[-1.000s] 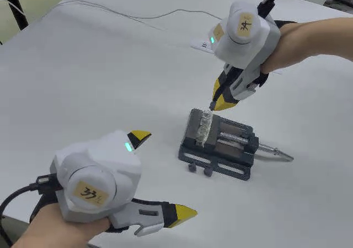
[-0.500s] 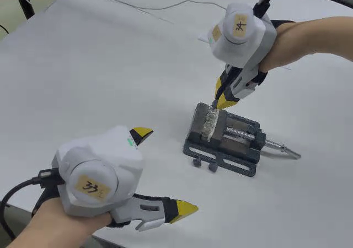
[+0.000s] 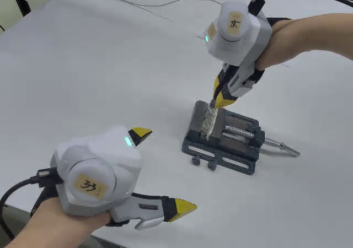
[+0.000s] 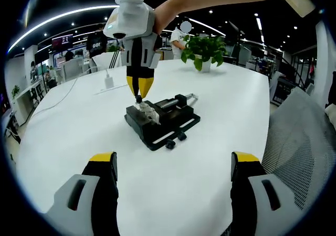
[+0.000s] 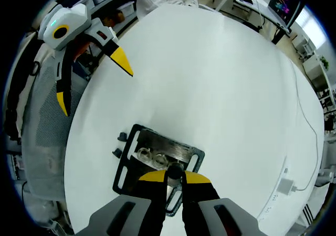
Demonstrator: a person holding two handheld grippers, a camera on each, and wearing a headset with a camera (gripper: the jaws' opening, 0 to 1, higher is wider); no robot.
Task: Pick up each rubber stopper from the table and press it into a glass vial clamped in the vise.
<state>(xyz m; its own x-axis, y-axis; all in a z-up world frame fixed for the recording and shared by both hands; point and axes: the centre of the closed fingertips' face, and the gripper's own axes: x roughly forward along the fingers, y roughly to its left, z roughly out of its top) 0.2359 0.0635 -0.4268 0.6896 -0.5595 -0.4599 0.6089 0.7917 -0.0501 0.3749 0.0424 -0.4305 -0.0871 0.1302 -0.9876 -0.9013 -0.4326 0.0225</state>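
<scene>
At a white bench [image 3: 99, 66], a person's right hand-held gripper [image 3: 216, 101] is pinching a dark rubber stopper [image 5: 175, 171] between its closed yellow tips. It is holding the stopper directly over a row of glass vials [image 3: 209, 121] clamped upright in a small dark bench vise [image 3: 242, 149]. In the right gripper view, two open vial mouths are showing just beside the held stopper. In the head view the tips are coming down at the far end of the row. Whether the stopper is touching glass cannot be told.

Two loose stoppers [image 3: 196, 161] are lying on the bench just beside the vise's near base edge. The vise's screw handle [image 3: 280, 147] is sticking out to the right, flat along the surface.

The left hand-held gripper [image 3: 161, 171] is hovering with its jaws spread wide and nothing between them. It is hanging close to the bench's front edge and well apart from the vise, with bare white surface lying between the two.

A wide bare stretch of bench is running to the left of the vise and beyond it. A thin cable [image 3: 138, 4] is trailing along the far side, and a white power adapter [image 4: 108, 81] is sitting near it. In the left gripper view, a mesh chair [image 4: 299, 157] is standing against the bench's rim and a potted plant [image 4: 202, 50] is sitting at the far edge.
</scene>
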